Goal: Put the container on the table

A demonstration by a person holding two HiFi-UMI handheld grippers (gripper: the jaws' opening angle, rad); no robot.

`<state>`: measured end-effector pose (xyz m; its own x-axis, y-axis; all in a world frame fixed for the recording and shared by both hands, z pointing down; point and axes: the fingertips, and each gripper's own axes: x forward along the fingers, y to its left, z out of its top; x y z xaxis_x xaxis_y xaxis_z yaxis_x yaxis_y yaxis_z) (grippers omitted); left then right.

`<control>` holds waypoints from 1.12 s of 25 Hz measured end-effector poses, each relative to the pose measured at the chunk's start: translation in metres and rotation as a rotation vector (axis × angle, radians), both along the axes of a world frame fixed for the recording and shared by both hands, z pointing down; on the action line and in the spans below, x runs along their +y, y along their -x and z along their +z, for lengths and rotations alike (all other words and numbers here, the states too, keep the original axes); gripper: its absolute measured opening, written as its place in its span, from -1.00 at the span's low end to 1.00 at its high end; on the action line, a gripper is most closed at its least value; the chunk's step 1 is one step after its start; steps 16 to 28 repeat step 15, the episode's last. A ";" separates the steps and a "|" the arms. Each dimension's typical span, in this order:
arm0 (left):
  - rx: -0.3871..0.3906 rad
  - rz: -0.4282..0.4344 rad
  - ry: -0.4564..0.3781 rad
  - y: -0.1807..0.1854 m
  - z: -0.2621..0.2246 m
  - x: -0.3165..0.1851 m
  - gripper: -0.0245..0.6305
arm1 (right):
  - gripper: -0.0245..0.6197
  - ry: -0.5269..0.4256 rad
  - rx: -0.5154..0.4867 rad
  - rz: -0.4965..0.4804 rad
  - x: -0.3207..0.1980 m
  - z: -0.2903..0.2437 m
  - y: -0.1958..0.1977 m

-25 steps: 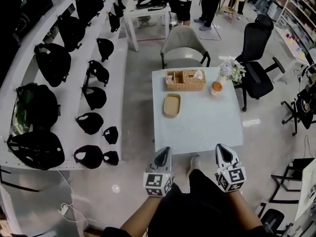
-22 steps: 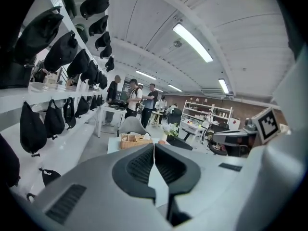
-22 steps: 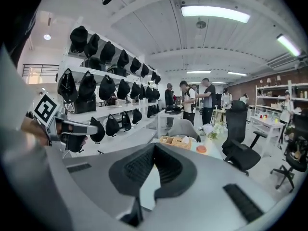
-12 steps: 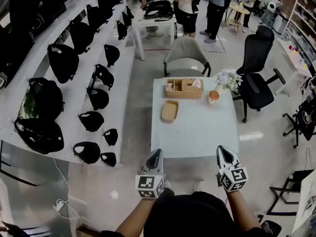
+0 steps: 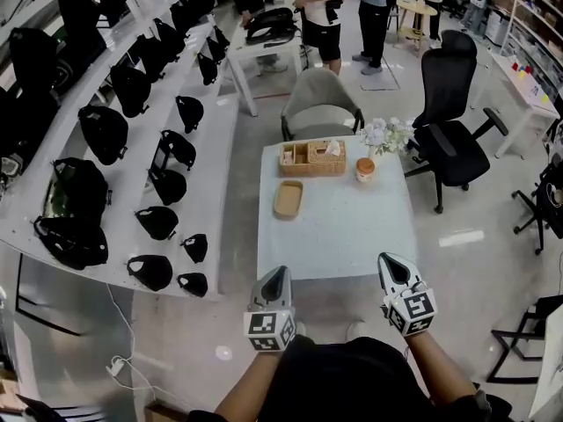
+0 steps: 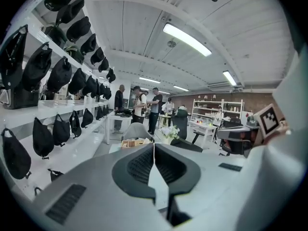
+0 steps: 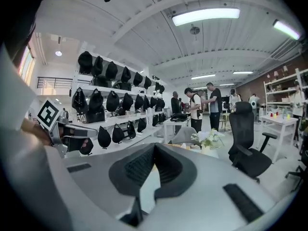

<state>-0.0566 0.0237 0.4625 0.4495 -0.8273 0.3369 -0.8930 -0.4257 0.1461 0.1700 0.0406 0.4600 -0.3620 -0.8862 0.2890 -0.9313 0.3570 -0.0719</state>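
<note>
A white square table (image 5: 339, 231) stands ahead of me. On its far side lie a tan oval container (image 5: 288, 199), a wicker basket (image 5: 312, 157), an orange-lidded cup (image 5: 365, 169) and a bunch of white flowers (image 5: 387, 134). My left gripper (image 5: 279, 272) hovers short of the table's near left corner, shut and holding nothing. My right gripper (image 5: 386, 258) hovers by the near right edge, also shut and holding nothing. In the left gripper view the jaws (image 6: 154, 145) meet on a line. The right gripper view shows its jaws (image 7: 155, 146) meeting too.
White shelves (image 5: 132, 165) with several black bags run along the left. A grey chair (image 5: 318, 108) stands behind the table and a black office chair (image 5: 449, 121) at its right. People (image 5: 374, 7) stand at the back near another white table (image 5: 264, 47).
Both grippers have drawn back from over the table's near edge to just short of it. The table sits farther off and slightly left in view. Jaws stay shut.
</note>
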 end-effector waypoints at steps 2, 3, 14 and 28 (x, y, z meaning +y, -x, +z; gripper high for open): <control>-0.003 -0.013 -0.003 -0.013 0.001 0.007 -0.89 | -0.93 -0.004 -0.016 0.001 0.004 0.000 -0.013; -0.003 -0.020 -0.005 -0.019 0.002 0.010 -0.89 | -0.93 -0.005 -0.022 -0.002 0.007 0.001 -0.019; -0.019 -0.063 -0.008 -0.068 0.011 0.033 -0.89 | -0.93 0.003 -0.048 -0.009 0.021 0.017 -0.064; -0.021 -0.065 -0.009 -0.071 0.012 0.035 -0.89 | -0.93 0.004 -0.050 -0.009 0.022 0.018 -0.068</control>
